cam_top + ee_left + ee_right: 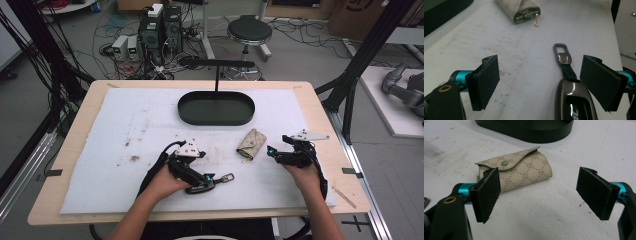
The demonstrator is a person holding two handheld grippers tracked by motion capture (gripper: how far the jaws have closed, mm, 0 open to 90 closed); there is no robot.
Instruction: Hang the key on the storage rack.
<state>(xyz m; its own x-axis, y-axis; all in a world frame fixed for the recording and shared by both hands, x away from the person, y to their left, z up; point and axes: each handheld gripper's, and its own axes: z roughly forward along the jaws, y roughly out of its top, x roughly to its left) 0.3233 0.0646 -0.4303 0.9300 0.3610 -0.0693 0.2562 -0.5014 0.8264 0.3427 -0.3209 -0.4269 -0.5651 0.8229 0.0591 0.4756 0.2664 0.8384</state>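
Note:
A beige patterned key pouch [251, 144] lies snapped shut on the white mat [125, 125], right of centre. A dark glossy car key fob [202, 184] with a short strap and a metal clip [227, 177] rests near the front. My left gripper [201, 176] stands open just over the fob. In the left gripper view the fob [574, 100] sits by the right jaw of the open left gripper [541, 72], with its clip [562, 53] pointing at the pouch [520, 8]. My right gripper [272, 152] is open just right of the pouch. In the right gripper view the pouch [524, 173] lies ahead of the open right gripper [540, 192], behind its left jaw.
A black oval tray [216, 119] with a thin upright post [216, 80] stands at the back centre of the mat; its wall [529, 131] rises just beyond the pouch. A stool [249, 32], computers and cables crowd the floor behind the table. Black frame posts [367, 50] flank the right side.

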